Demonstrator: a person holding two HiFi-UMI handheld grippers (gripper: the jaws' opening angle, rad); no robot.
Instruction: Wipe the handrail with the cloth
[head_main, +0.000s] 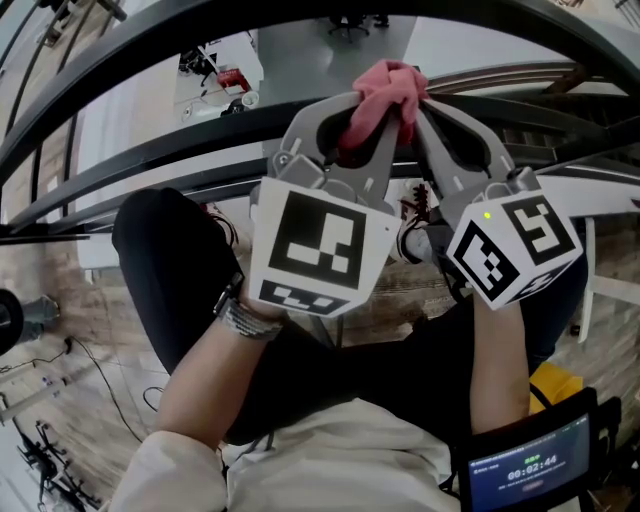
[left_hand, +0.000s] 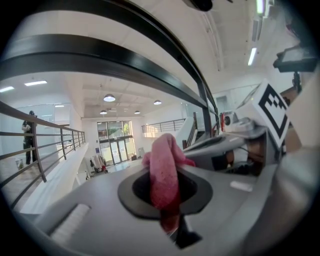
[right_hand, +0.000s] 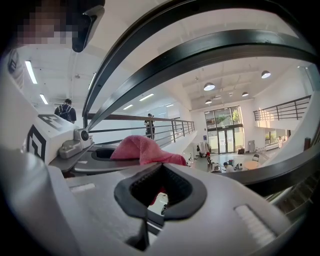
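Note:
A pink cloth (head_main: 388, 88) bunches up where both grippers meet, just below the dark handrail (head_main: 150, 152). My left gripper (head_main: 350, 128) is shut on the cloth, which runs through its jaws as a pink fold (left_hand: 164, 172). The right gripper (head_main: 416, 106) comes in from the right, its tips meeting the same cloth (right_hand: 142, 149). Its jaws are closed, with pink showing above the tips and through the gap. Black rail bars (left_hand: 100, 55) curve overhead in both gripper views, one bar (right_hand: 225, 47) crossing above the right gripper. The cloth does not touch the rail.
I stand on an upper walkway behind a multi-bar railing, with an open hall and glass doors (right_hand: 225, 135) far below. Dark trousers (head_main: 170, 270) and a small screen (head_main: 525, 465) fill the lower head view. People (right_hand: 66, 111) stand along a far balustrade.

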